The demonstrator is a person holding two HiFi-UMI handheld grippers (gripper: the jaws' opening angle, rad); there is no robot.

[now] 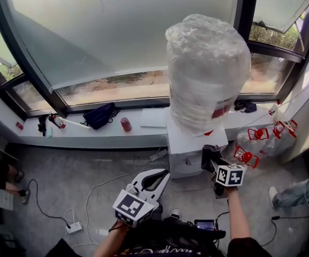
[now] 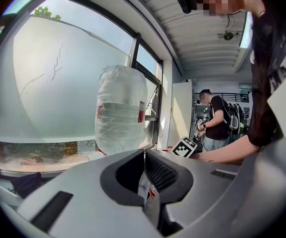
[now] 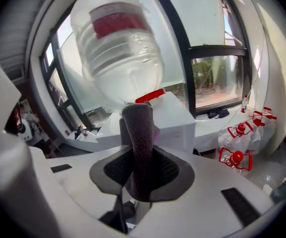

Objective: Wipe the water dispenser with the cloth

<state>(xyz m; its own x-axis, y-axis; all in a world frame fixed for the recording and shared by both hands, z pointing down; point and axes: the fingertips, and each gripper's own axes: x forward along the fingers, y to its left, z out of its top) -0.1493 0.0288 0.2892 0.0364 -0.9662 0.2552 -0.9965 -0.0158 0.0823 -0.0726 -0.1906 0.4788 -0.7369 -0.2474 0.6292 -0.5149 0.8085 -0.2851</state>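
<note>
1. Between the closed-in jaws of the right gripper stands a grey cloth, clamped at its lower part. Its folded upper end rises upright clear of the pads.
2. Directly beyond the cloth is the white body of the water dispenser. The cloth's top overlaps the cabinet's front face in the right gripper view, but contact cannot be confirmed.
3. Head view places the right gripper against the lower right front of the water dispenser, beneath the inverted bottle, which is wrapped in clear film.
4. Left gripper: jaws together, nothing held. It is held low and to the left, well apart from the dispenser, pointing up towards the bottle.
5. Surroundings: a windowsill runs behind the dispenser and carries a black bag and a red cup. Red-capped containers lie to the right of the cabinet. A power strip lies on the floor at left.
6. A second person stands in the background of the left gripper view
</note>
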